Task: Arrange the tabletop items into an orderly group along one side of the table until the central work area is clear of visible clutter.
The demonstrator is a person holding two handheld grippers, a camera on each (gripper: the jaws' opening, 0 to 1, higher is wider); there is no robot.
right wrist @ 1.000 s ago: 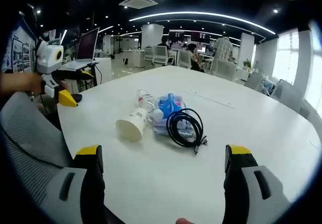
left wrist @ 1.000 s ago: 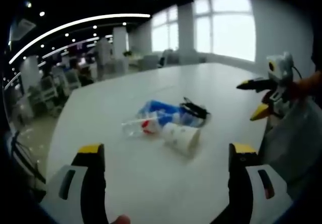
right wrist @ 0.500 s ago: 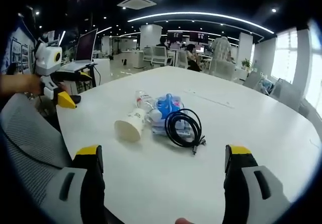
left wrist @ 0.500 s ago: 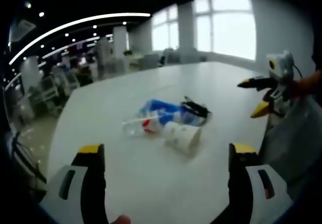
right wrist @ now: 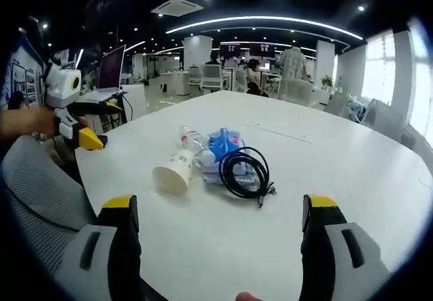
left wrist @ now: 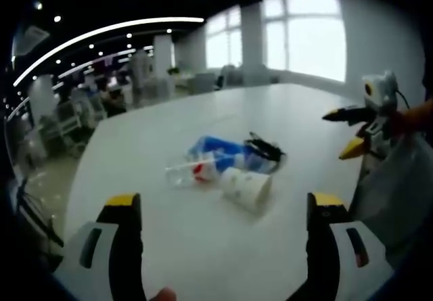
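Over the last second almost nothing has shifted: our left gripper (left wrist: 220,237) and right gripper (right wrist: 220,237) both stay wide open and empty, hovering short of the pile, so no tidying has begun. The paper cup (right wrist: 172,173) lies on its side ahead of both, touching the plastic bottle (left wrist: 189,172), blue packet (right wrist: 225,144) and coiled black cable (right wrist: 245,173) mid-table (right wrist: 338,179).

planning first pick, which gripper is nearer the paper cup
Left, though only slightly. The cup lies on its side just ahead of the left gripper, on the pile's near edge. From the right gripper the cup sits a bit farther off, beside the cable.
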